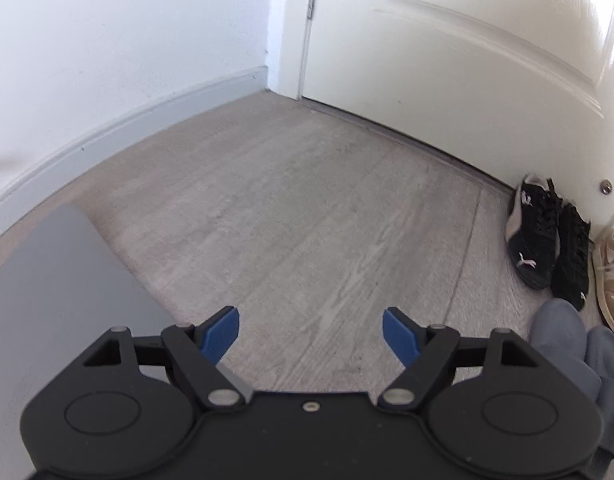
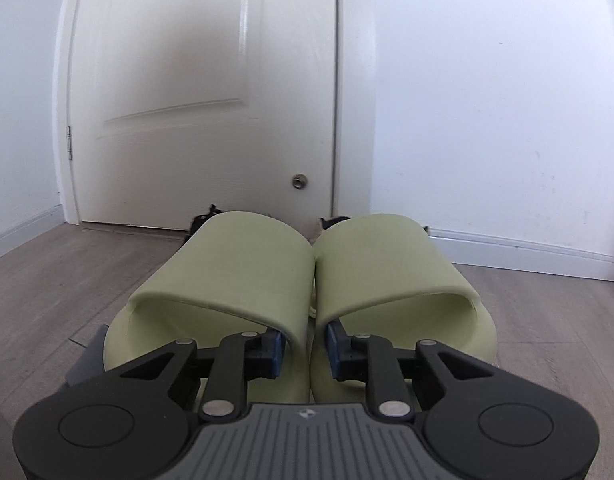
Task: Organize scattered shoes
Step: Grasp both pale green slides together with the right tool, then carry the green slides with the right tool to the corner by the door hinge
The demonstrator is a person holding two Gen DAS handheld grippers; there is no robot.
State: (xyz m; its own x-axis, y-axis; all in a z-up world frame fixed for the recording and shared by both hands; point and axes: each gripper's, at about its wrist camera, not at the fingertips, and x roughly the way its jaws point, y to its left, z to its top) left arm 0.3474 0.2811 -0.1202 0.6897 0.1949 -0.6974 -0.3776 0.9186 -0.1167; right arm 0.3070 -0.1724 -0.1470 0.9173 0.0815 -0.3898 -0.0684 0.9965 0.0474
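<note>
Much of the shoe row by the white door [image 2: 211,92] is hidden in the right wrist view: only dark scraps of the black sneakers are seen above the two pale green slides [image 2: 243,280], which fill the middle of the view and block the door's foot. In the left wrist view the black sneakers [image 1: 547,236] are seen whole, set side by side just beside the door, while a tan sneaker [image 1: 611,280] to their right is cut off by the frame edge. A grey-gloved hand [image 1: 579,344] is partly covered by the gripper body, and a flat grey object [image 1: 55,280] at the left is cut off and cannot be identified. The left gripper [image 1: 311,330] is held wide apart over bare wood-look floor [image 1: 307,208], with nothing between its blue pads. The right gripper [image 2: 305,344] is closed narrowly on the touching inner sides of the two slides, one pad being tucked inside each; whether the slides rest on the floor cannot be told
</note>
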